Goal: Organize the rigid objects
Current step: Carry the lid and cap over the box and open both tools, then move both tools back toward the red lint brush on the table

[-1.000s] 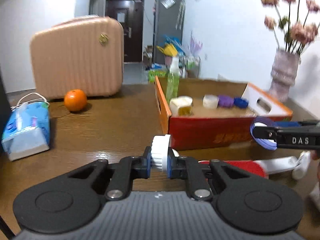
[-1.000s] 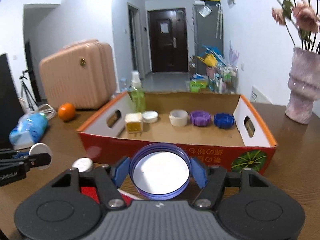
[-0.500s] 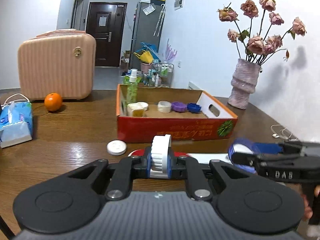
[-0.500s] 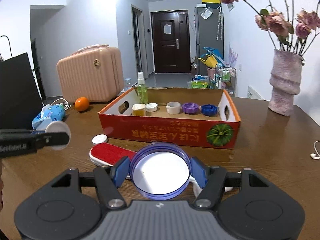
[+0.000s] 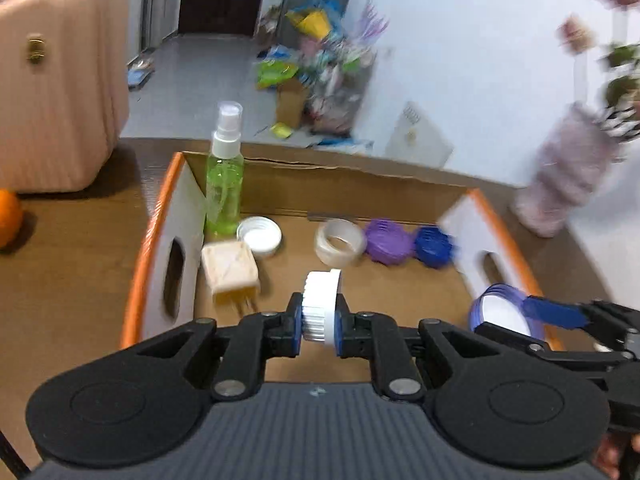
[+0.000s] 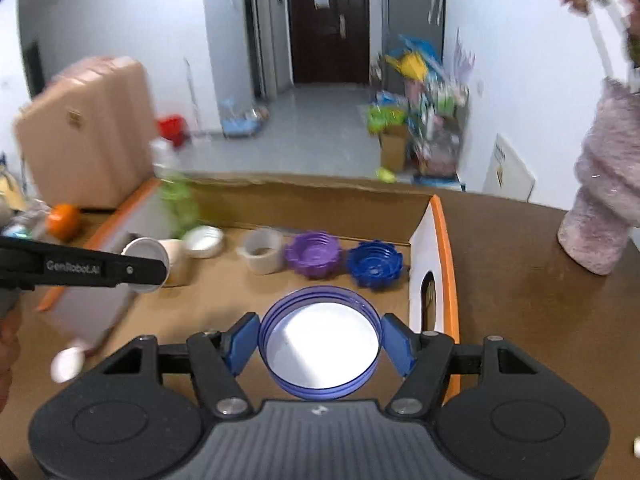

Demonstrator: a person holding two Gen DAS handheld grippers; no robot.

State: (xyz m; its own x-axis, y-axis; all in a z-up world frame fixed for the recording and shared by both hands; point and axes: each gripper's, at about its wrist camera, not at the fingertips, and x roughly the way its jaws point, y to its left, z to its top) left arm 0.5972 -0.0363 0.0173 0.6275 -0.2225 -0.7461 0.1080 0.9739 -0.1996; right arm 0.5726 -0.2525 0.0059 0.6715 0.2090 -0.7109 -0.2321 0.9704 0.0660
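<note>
Grippers are now hovering over the cardboard box [image 5: 320, 184] (half a second ago both hung short of it): left gripper [image 5: 319, 317] is clamping a white ribbed cap [image 5: 321, 305] edge-on, right gripper [image 6: 319, 346] is pinching a blue-rimmed lid [image 6: 319, 346] near the box's right wall.

White walls [image 6: 520, 80], grey floor [image 6: 304, 128], a dark door [image 6: 328, 20] and a pink suitcase [image 5: 52, 92].

Pink suitcase [image 5: 60, 80] stands on the wooden table [image 5: 72, 264], left side. Orange [image 5: 8, 218] just in front of it. Purple vase [image 6: 600, 200] holding flowers, right side. Dark door [image 6: 328, 20] down the hallway; colourful clutter [image 5: 320, 72] against the wall.
</note>
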